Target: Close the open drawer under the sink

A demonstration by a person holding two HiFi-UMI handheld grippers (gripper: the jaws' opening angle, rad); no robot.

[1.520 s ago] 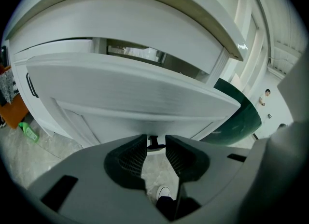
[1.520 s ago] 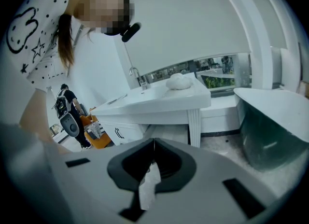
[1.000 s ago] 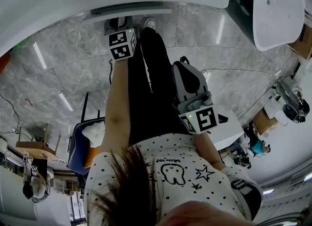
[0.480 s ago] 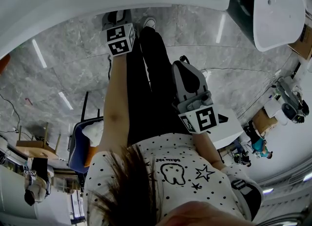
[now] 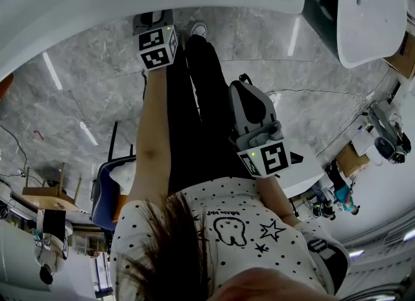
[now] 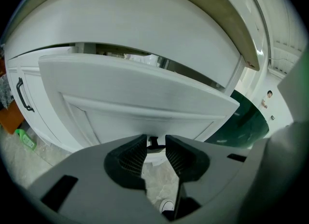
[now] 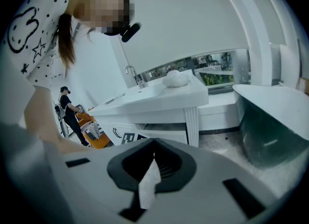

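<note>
Two grey two-jaw grippers with marker cubes: left gripper [image 6: 155, 151], right gripper [image 7: 153, 162]. One white panelled drawer front [image 6: 145, 97]. One black bar door handle [image 6: 21, 95]. One white-rimmed dark-green bathtub [image 7: 270, 121]. One metal gooseneck faucet [image 7: 132, 73]. One white paper-like scrap [image 7: 147, 187].

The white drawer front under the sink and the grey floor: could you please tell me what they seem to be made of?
White panelled drawer front: probably painted wood or board, satin finish; smooth, even colour with a routed frame.
Grey floor: polished stone or stone-look tile; pale veins, joints, reflected lights.
</note>
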